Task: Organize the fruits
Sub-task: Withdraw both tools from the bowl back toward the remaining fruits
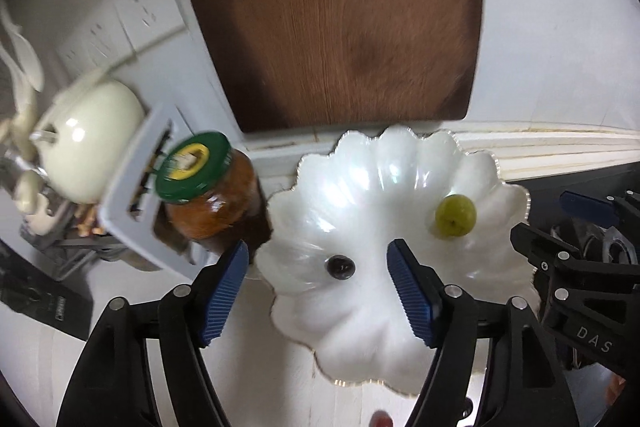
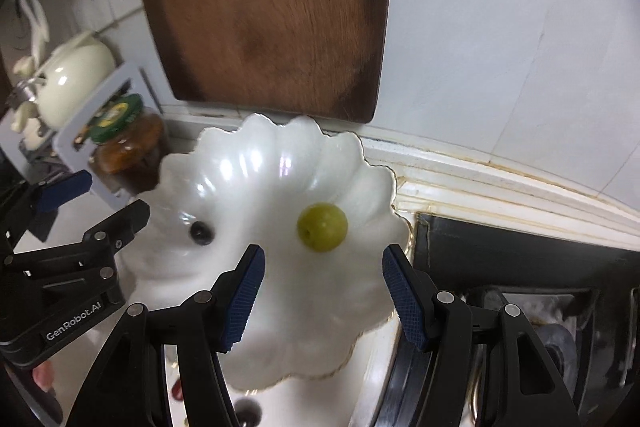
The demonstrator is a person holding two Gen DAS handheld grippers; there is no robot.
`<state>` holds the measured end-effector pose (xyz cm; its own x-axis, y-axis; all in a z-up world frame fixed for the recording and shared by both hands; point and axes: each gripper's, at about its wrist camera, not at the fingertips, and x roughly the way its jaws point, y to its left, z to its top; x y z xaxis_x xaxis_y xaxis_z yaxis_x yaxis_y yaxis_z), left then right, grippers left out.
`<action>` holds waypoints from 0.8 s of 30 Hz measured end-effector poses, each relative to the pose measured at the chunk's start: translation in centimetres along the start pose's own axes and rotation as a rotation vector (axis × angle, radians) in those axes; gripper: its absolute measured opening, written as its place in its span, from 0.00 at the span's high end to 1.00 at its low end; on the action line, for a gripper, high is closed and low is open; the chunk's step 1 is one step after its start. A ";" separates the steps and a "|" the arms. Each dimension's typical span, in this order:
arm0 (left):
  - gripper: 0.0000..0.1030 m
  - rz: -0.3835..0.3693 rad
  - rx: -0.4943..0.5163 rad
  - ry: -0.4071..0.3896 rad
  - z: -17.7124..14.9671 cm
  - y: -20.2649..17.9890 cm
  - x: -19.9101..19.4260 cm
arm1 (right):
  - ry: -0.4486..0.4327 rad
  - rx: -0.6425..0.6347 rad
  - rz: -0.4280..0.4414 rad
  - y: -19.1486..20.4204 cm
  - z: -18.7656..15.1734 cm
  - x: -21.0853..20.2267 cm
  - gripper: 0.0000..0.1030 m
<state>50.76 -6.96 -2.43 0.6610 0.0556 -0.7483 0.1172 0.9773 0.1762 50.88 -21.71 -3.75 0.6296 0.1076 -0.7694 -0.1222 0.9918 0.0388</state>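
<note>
grape (image 2: 322, 226) round, green, on scalloped plate (image 2: 280, 327) | dark berry (image 2: 200, 231) apart

green grape (image 2: 322, 226) and dark grape (image 2: 200, 231) lie apart in scalloped white dish (image 2: 280, 307).

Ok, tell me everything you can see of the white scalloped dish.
The white dish is a glossy, pearly, flower-shaped bowl with a scalloped rim, apparently ceramic or glass. It sits upright on the pale counter before the wooden board. Inside lie a green grape and a small dark fruit, apart. Neither gripper touches it.

Bright indoor light, glare streaks on the scalloped plate (image 1: 360, 171), motion blur, heavy fisheye edge warping
</note>
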 end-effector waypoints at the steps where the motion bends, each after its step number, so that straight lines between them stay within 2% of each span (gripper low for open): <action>1: 0.27 0.008 0.006 -0.017 -0.1 -0.2 -0.8 | -0.015 -0.003 -0.003 0.3 -0.4 -0.8 0.39; 9: 0.20 0.021 0.013 -0.119 -2.6 0.5 -8.1 | -0.105 -0.021 0.005 0.8 -2.6 -6.6 0.38; 11: 0.18 0.021 0.009 -0.143 -3.2 0.7 -9.8 | -0.112 -0.025 0.008 1.0 -3.1 -7.4 0.30; 24: 0.17 -0.001 -0.059 -0.206 -8.4 2.3 -16.1 | -0.212 -0.045 0.021 2.6 -7.4 -14.1 0.29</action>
<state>34.14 -3.90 4.67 0.7991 0.0178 -0.6009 0.0785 0.9879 0.1337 35.98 -21.13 2.48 0.7734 0.1455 -0.6170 -0.1682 0.9855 0.0216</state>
